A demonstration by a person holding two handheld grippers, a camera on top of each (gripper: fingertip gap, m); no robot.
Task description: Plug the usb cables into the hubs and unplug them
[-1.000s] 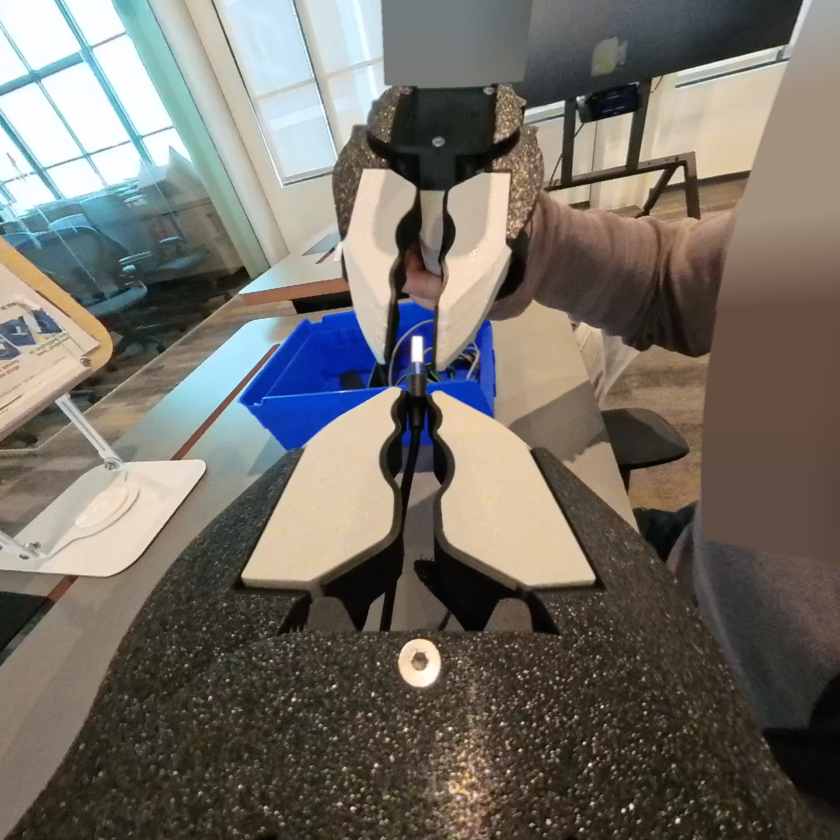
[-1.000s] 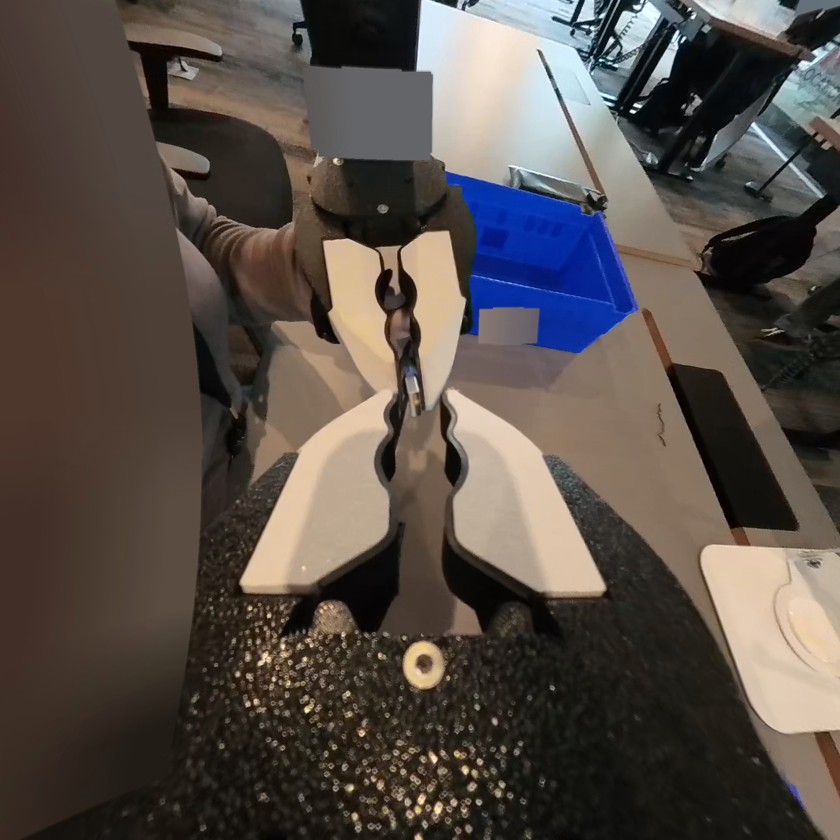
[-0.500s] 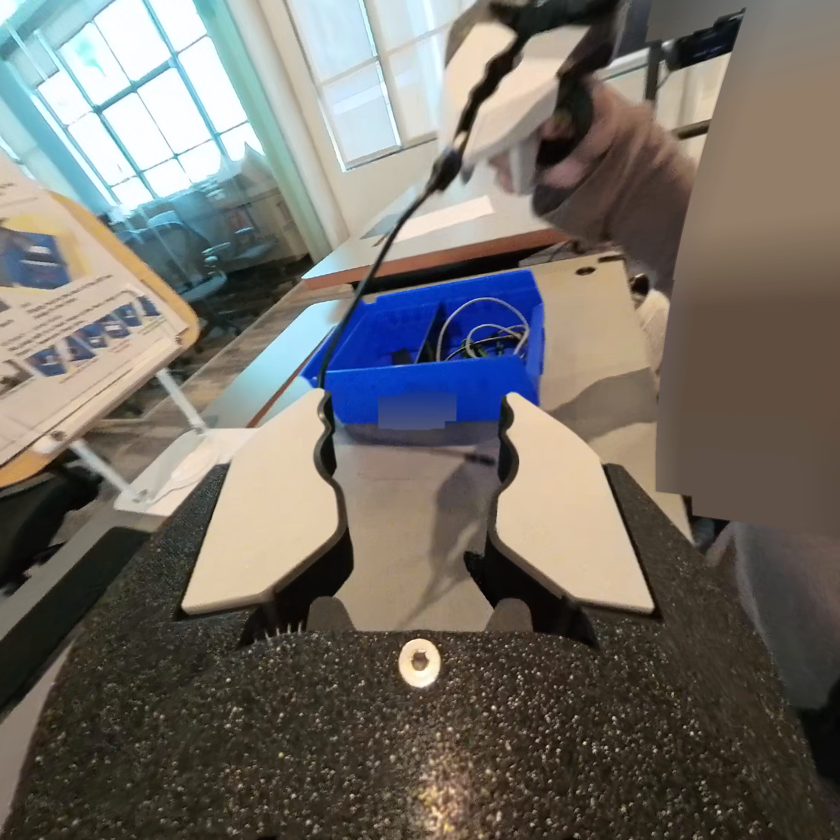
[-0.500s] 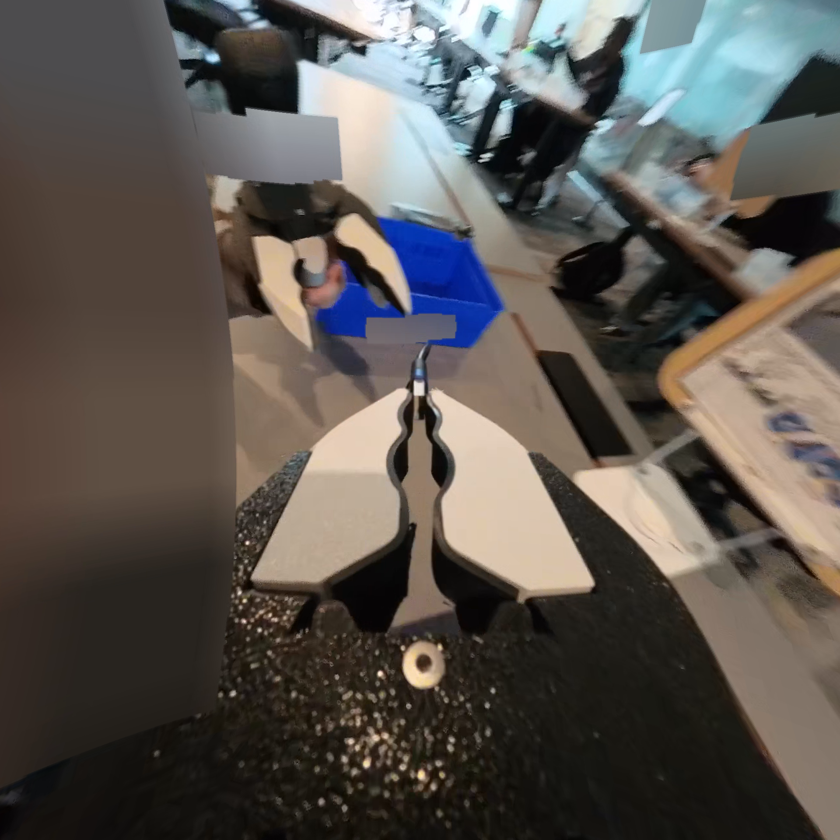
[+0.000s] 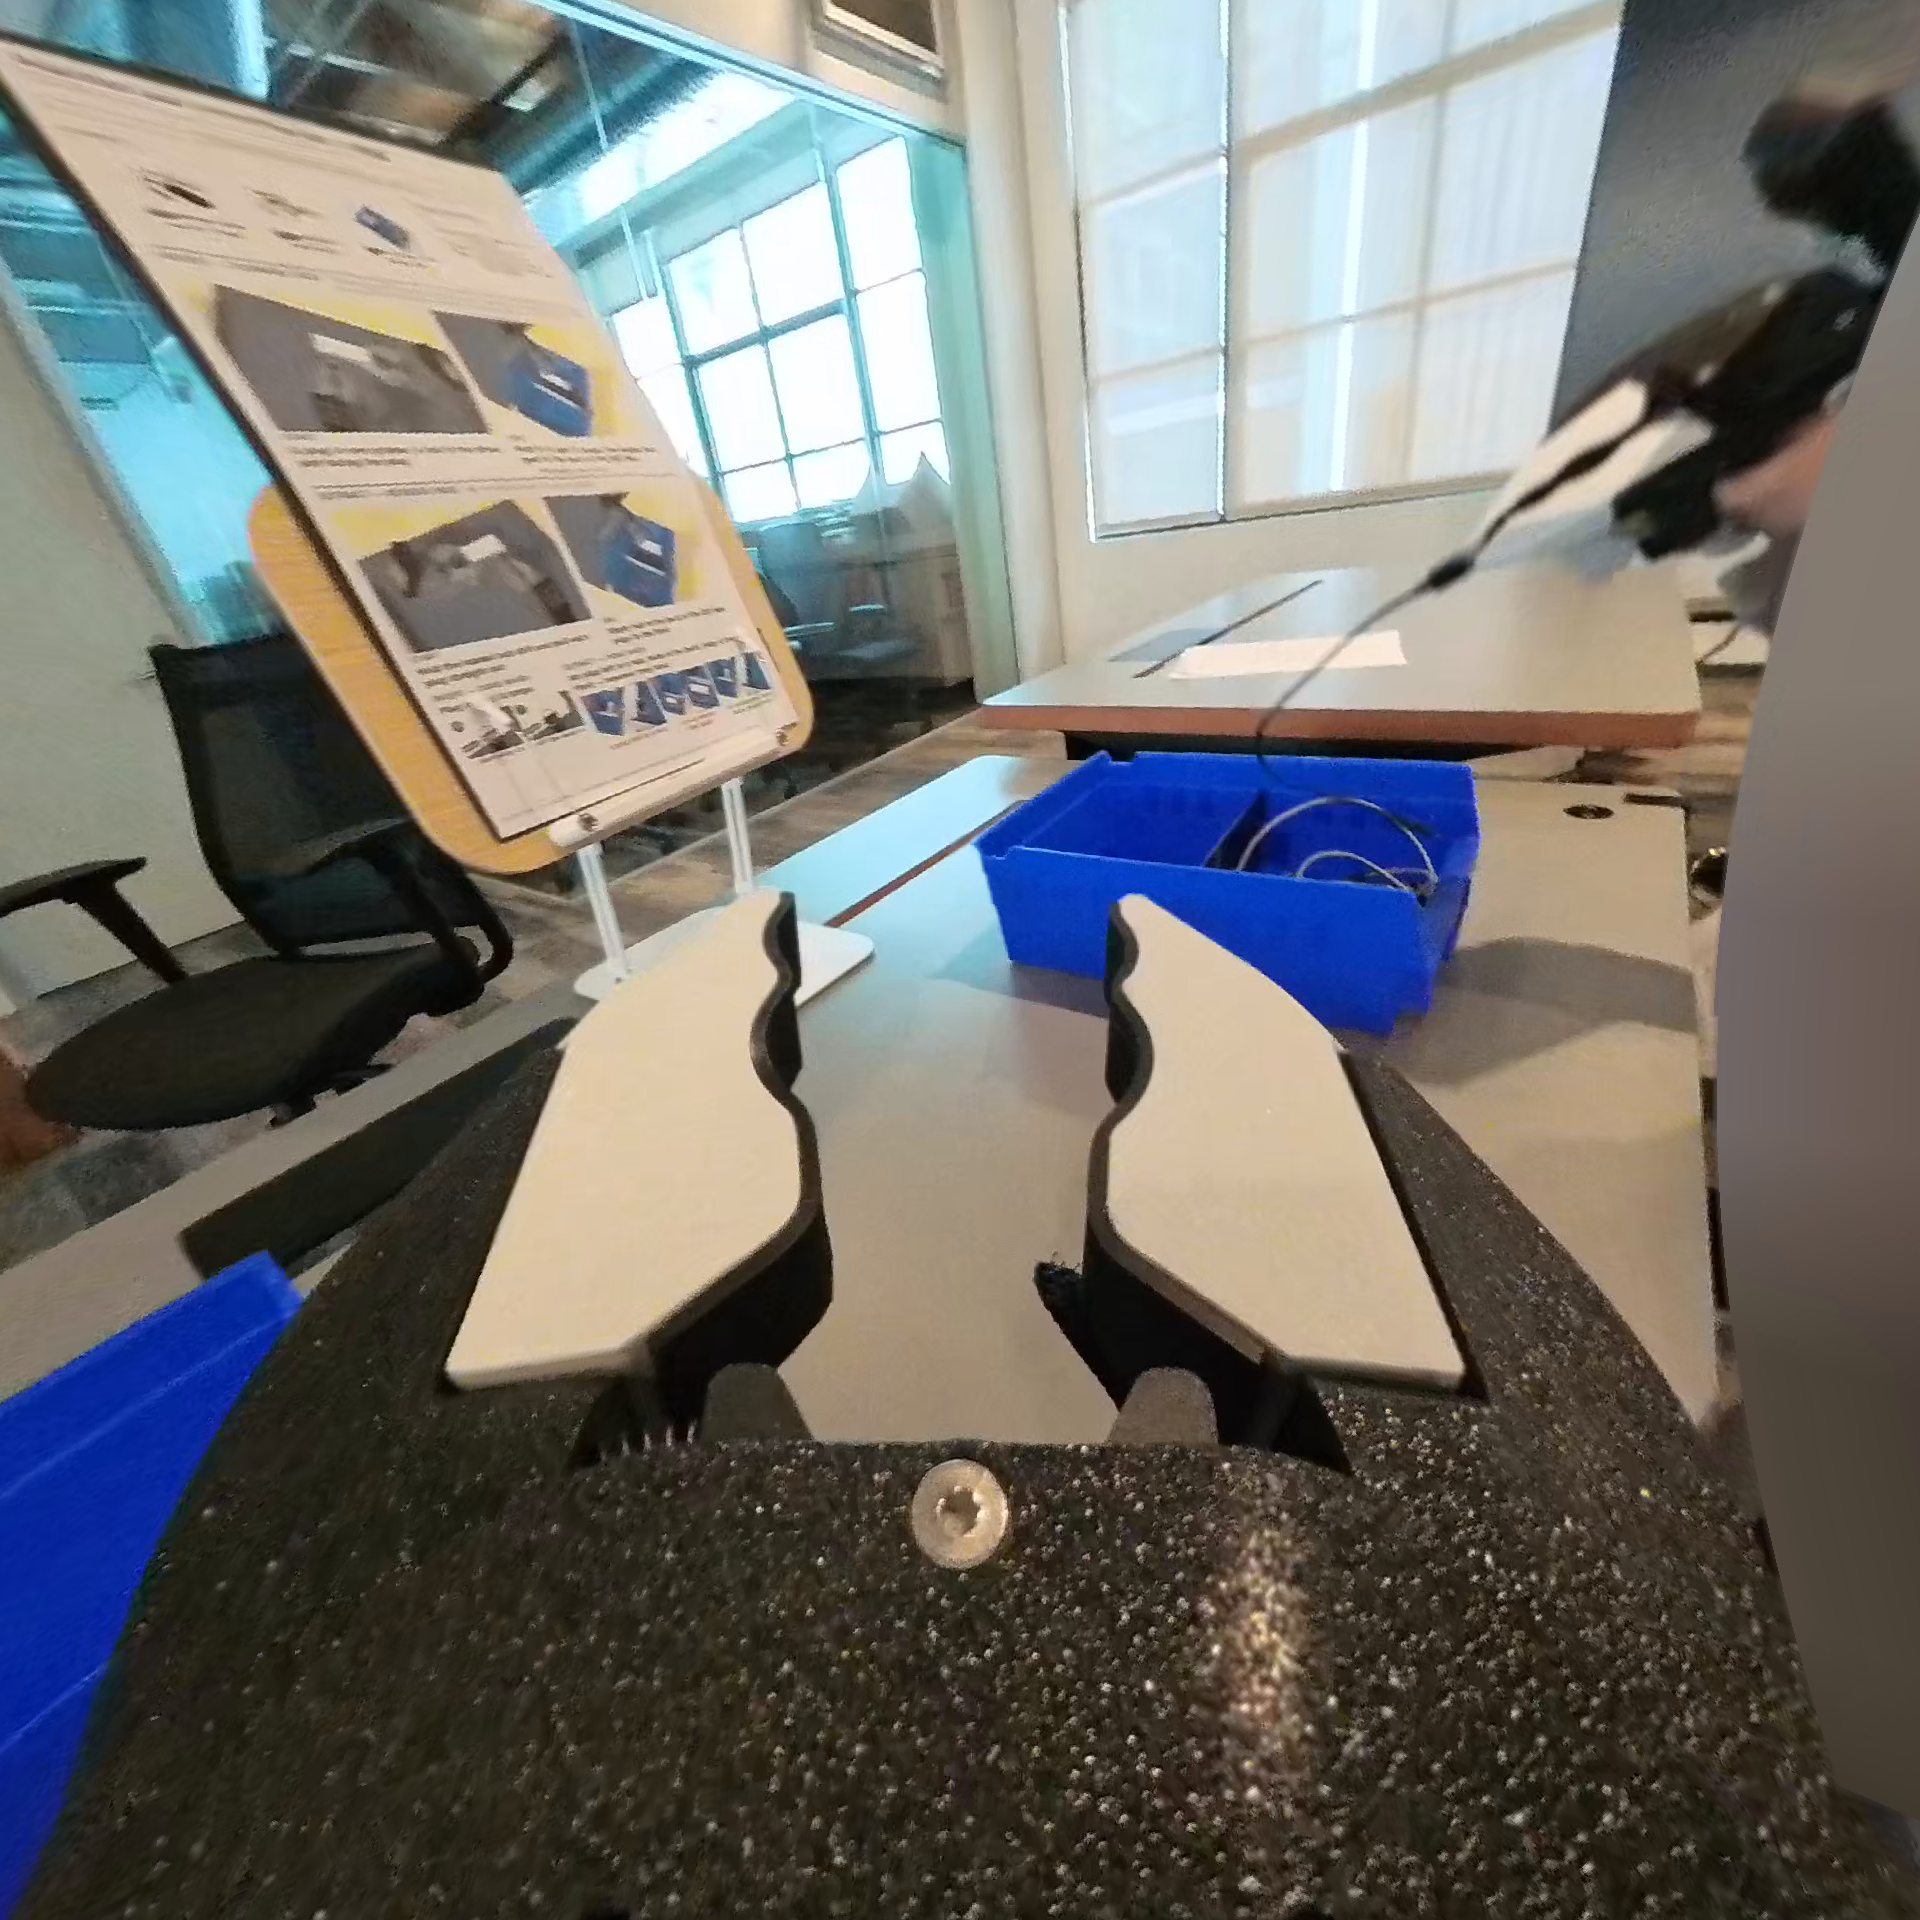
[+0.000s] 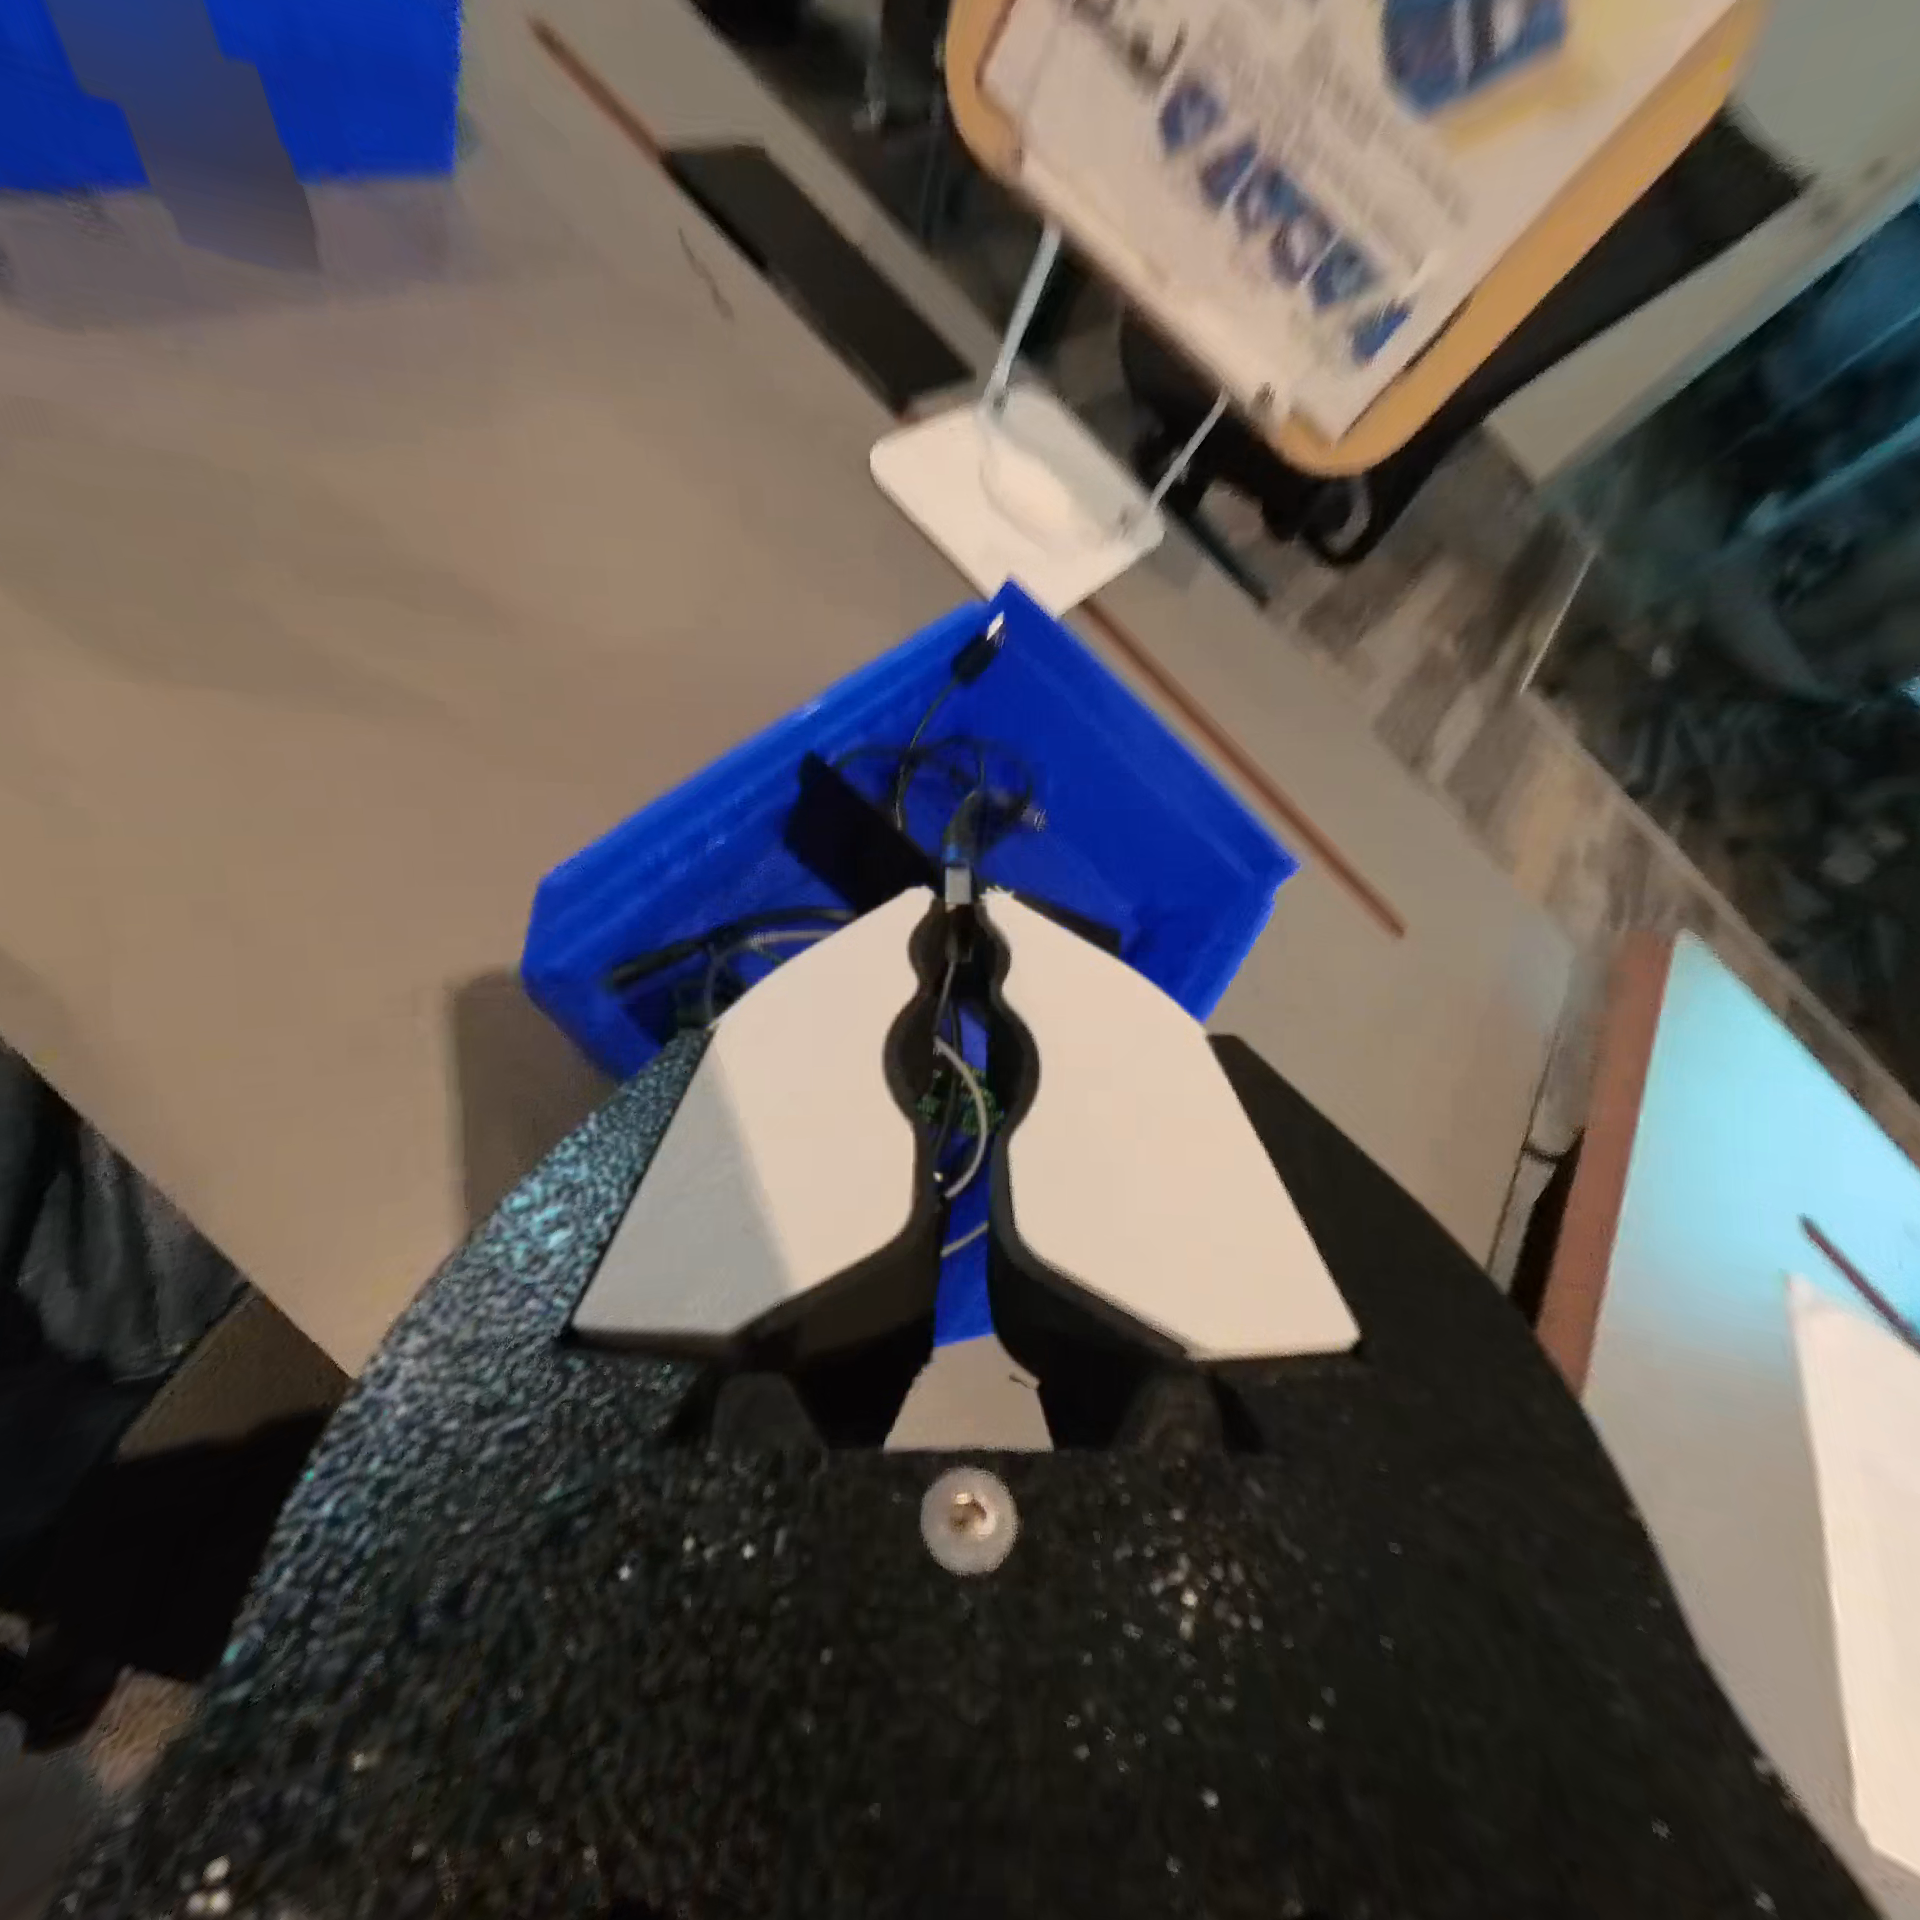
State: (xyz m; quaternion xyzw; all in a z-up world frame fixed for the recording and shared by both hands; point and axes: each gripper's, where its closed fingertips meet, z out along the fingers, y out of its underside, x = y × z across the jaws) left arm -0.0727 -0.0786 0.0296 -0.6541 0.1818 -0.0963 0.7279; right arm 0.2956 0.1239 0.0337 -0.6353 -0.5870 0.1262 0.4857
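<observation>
Cable (image 6: 954,883) is pinched at its plug between the closed right tongs (image 6: 956,914), held above the blue bin (image 6: 1143,821), its cord trailing down inside. Left tongs (image 5: 951,935) are spread wide and empty over the counter (image 5: 935,1132), the bin ahead.

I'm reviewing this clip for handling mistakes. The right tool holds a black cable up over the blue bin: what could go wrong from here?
1. The right tool pinches the black cable only at its very tips, so the plug could slip out.
2. The cable trails down into the blue bin among other loose cables; lifting further may snag or drag them out.
3. The left tool is open and holds nothing, so nothing steadies the bin if the cable tugs.
</observation>
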